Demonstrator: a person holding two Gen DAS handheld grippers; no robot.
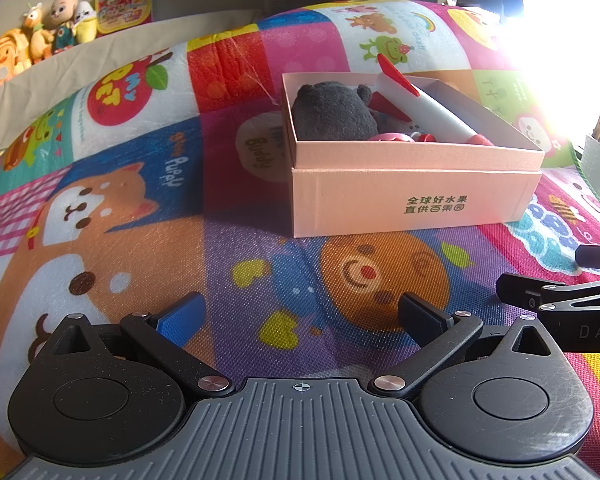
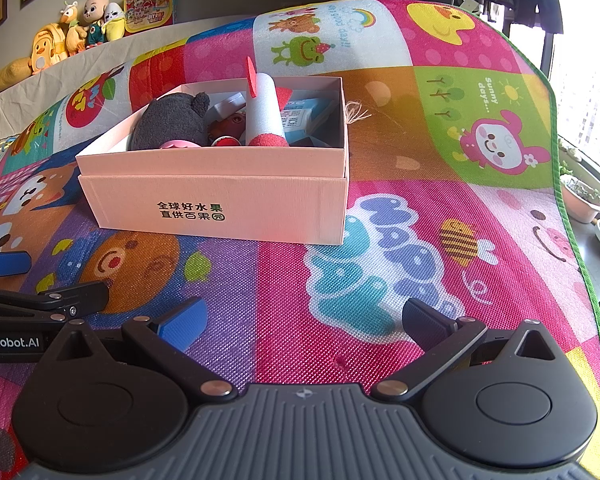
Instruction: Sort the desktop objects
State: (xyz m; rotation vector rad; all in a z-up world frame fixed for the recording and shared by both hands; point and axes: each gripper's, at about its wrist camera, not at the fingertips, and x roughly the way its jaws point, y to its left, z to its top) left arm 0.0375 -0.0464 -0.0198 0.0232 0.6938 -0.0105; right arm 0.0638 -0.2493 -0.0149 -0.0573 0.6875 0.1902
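Left tongs [image 1: 300, 320] hover low over the cartoon play mat [image 1: 228, 240], spread wide and carrying nothing. Ahead of them sits the pink box [image 1: 412, 200], already loaded: a grey plush [image 1: 332, 116] at its left end, a white foam rocket [image 1: 420, 112] with red fins leaning across the middle, small pink and red bits tucked below. Over to the right tongs [image 2: 304, 320], spread just as wide and equally bare, near the box's front wall. No loose items show on the mat around the box, so the sorting looks essentially finished.
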